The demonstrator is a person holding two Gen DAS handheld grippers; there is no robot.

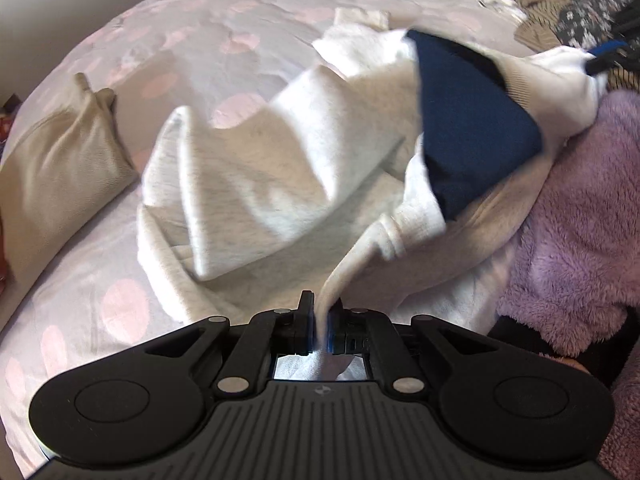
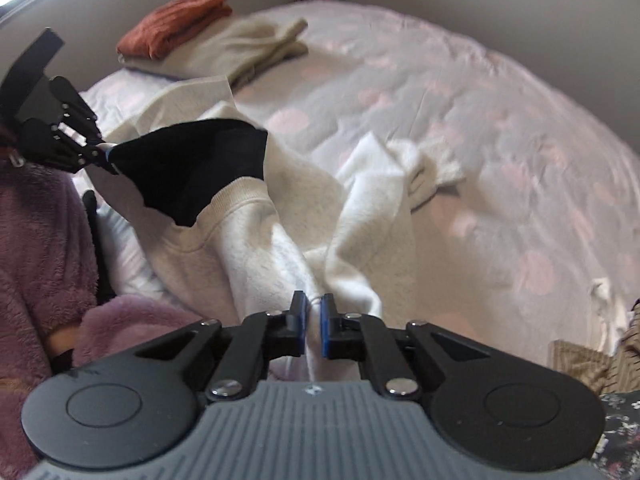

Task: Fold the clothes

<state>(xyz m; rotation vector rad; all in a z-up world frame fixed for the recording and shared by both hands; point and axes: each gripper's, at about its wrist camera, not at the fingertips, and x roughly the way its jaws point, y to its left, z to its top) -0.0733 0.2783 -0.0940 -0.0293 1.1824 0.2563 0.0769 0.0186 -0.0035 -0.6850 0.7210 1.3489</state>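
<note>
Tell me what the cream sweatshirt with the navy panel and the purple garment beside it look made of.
Cream sweatshirt with navy panel: looks like matte cotton fleece jersey, faintly heathered, ribbed collar band. Purple garment: fluffy plush, probably synthetic fleece, shaggy tufted pile.

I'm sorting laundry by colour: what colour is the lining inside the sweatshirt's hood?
Dark navy blue lining inside the cream fleece sweatshirt; left wrist view shows it best.

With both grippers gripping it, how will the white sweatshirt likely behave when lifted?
Probably floppy: the white sweatshirt sags in folds between the left gripper and right gripper. Likely thick and fairly heavy. It seems unlikely to slip, since the fabric is bunched between the jaws.
</note>
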